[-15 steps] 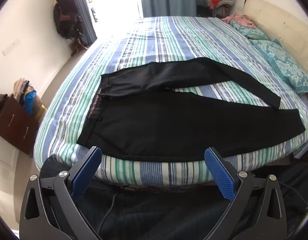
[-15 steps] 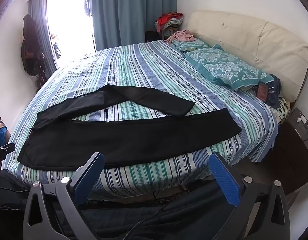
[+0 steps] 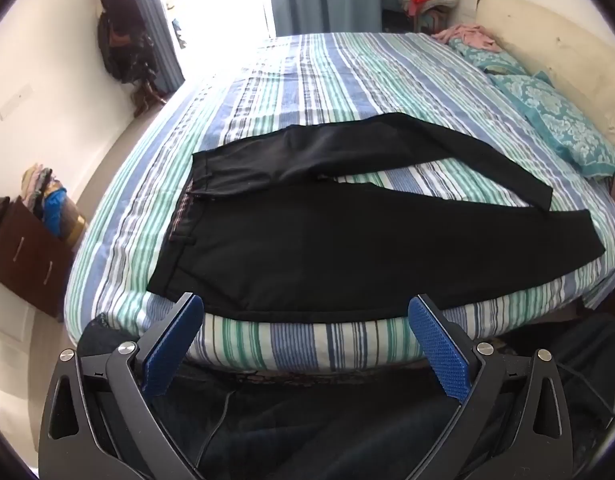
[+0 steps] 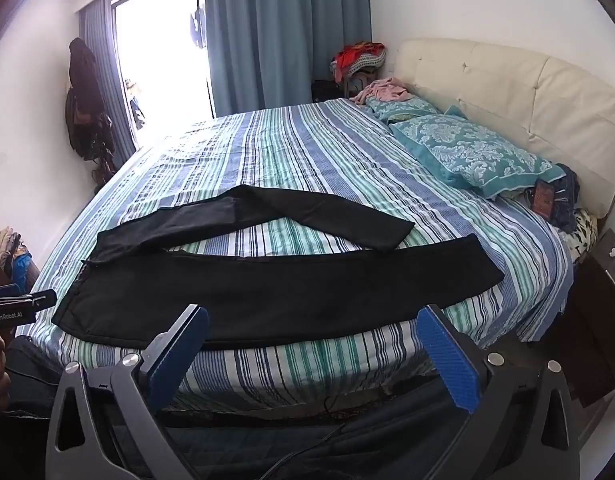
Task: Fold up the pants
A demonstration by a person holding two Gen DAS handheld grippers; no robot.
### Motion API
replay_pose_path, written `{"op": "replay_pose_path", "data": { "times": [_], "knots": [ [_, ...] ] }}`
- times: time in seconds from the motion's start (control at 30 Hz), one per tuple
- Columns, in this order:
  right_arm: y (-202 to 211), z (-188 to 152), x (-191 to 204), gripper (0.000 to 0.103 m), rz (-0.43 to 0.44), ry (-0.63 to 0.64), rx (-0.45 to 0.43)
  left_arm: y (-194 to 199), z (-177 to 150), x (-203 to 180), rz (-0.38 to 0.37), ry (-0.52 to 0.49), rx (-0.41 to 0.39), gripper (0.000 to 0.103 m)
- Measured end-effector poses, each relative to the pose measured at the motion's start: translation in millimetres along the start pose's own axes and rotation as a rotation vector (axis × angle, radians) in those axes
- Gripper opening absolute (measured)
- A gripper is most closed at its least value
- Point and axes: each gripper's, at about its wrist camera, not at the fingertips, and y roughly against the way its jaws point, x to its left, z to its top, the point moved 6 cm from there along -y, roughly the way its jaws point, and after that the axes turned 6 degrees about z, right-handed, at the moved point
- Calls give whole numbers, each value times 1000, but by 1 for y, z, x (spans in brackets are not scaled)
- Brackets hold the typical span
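Black pants [image 3: 347, 240] lie spread flat on the striped bed cover [image 3: 347, 80], near the bed's front edge. The waistband is at the left end and the legs run to the right. The near leg lies straight along the front edge; the far leg angles away from it, with striped cover showing between the two.

Left claw [image 3: 305, 344]: jaws spread wide, blue pads [image 3: 171, 352] holding nothing. It hovers off the front edge of the bed, in front of the waist half of the pants, not touching the cloth. The near hem of the pants sits just beyond the fingertips in the left wrist view.

Right claw [image 4: 313, 354]: jaws also wide apart, empty. It hovers off the same front edge, facing the middle of the near leg [image 4: 307, 292]. No contact with the cloth. The left claw's body shows at the left border of the right wrist view, beside the waistband end.

Surroundings: teal patterned pillow [image 4: 475, 152] and cream headboard [image 4: 527, 92] at the right end of the bed; blue curtain [image 4: 283, 32] beside a bright window [image 4: 159, 52] behind the bed.
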Motion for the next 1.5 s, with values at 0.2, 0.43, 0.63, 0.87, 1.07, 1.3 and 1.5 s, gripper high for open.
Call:
{"op": "replay_pose_path", "data": {
  "times": [0.2,0.43,0.63,0.87,1.07,1.3,1.5],
  "knots": [
    [-8,4,10,103,23,31,3,-8,4,-10,-36,-24,12,102],
    [-100,28,-46,99,-4,148,23,-29,4,-1,-44,23,61,102],
    [-242,30,-120,60,46,299,314,-53,1,10,-21,84,134,102],
    [-323,18,-154,38,62,480,423,-79,4,-3,12,48,212,102],
    [-323,82,-172,12,114,352,306,-101,9,-20,13,5,259,102],
    [-360,252,-210,11,-28,237,103,-121,28,-50,-13,-29,285,102],
    [-453,304,-237,11,-158,324,164,-138,51,-67,-19,-12,289,102]
  ]
}}
